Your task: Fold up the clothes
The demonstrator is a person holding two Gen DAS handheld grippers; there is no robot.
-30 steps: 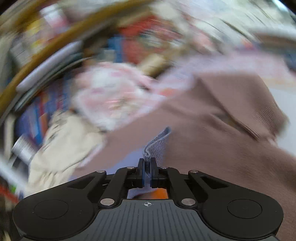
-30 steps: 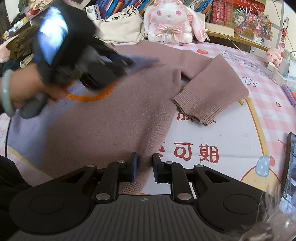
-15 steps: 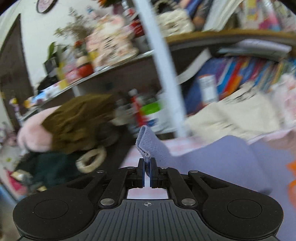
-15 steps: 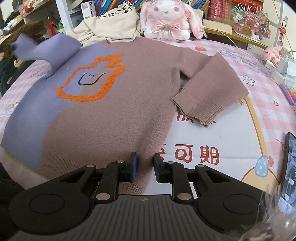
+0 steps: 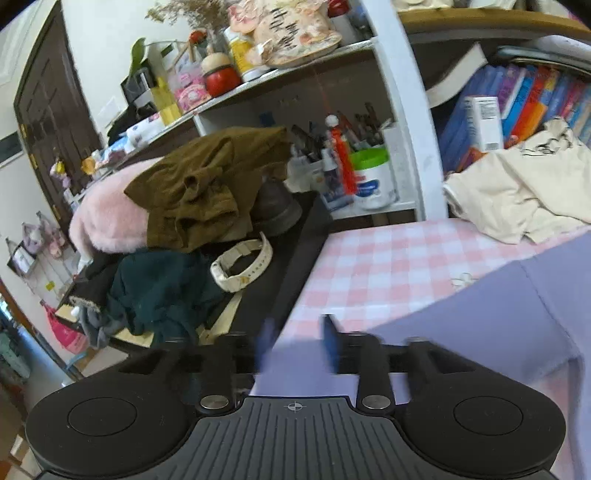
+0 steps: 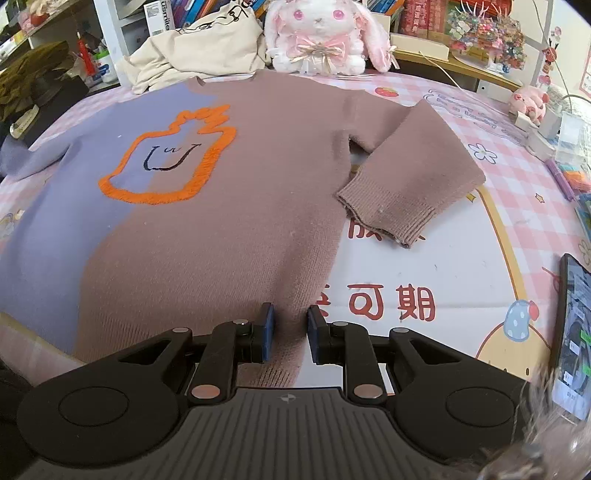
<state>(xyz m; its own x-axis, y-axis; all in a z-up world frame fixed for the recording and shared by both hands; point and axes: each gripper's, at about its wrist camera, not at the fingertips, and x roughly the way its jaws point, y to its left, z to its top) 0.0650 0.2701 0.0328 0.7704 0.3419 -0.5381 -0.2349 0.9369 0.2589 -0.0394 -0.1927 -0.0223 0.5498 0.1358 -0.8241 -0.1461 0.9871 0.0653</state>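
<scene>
A knit sweater [image 6: 236, 206], half mauve and half lilac with an orange outline figure, lies flat and face up on the pink checked table [image 6: 480, 258]. Its mauve sleeve [image 6: 410, 184] is bent inward; its lilac sleeve [image 5: 498, 332] stretches out to the left. My left gripper [image 5: 297, 343] is open just above the lilac cuff, holding nothing. My right gripper [image 6: 290, 334] is open over the mauve hem at the near edge, with the hem between the jaws but not pinched.
A plush rabbit [image 6: 321, 33] and a cream garment [image 6: 199, 48] sit at the table's far edge. A phone [image 6: 572, 332] lies at the right. A dark side stand with piled clothes [image 5: 184, 199] and a watch [image 5: 242, 266] is left of the table, shelves behind.
My left gripper carried the lilac sleeve out to the left, laid it flat and opened, letting it go. The right gripper stayed open at the hem.
</scene>
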